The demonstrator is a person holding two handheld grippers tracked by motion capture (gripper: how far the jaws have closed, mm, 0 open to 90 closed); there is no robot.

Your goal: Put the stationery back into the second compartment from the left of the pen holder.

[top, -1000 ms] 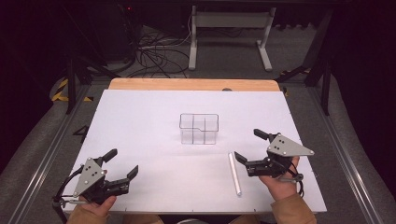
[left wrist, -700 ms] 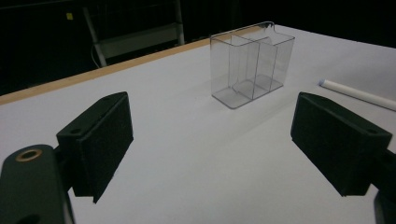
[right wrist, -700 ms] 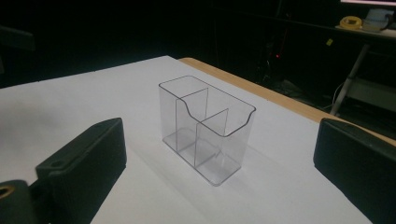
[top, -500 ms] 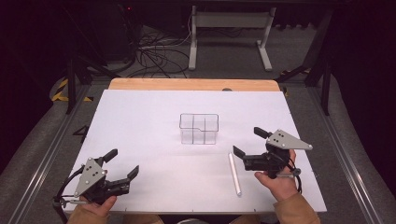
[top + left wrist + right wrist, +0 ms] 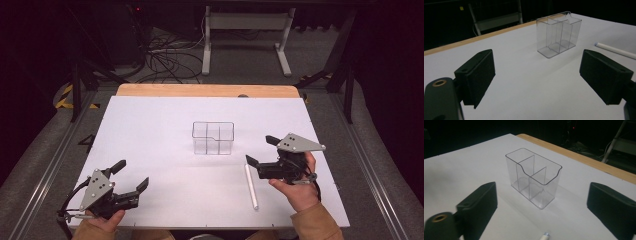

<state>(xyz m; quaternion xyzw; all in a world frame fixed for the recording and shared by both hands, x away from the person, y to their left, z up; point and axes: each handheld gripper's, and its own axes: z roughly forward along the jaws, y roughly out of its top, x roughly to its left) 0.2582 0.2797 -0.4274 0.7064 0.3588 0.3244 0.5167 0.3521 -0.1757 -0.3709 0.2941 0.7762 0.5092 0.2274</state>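
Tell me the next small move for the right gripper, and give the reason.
Probably lower the right gripper toward the white tube and straddle it. Its jaws are open and empty, the tube lies flat just beside it, and the clear divided container stands empty, a likely destination.

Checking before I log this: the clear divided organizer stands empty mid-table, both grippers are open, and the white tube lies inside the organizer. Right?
Not quite. The white tube lies flat on the table, near the right gripper, outside the organizer, as the high view shows. The left gripper is open too.
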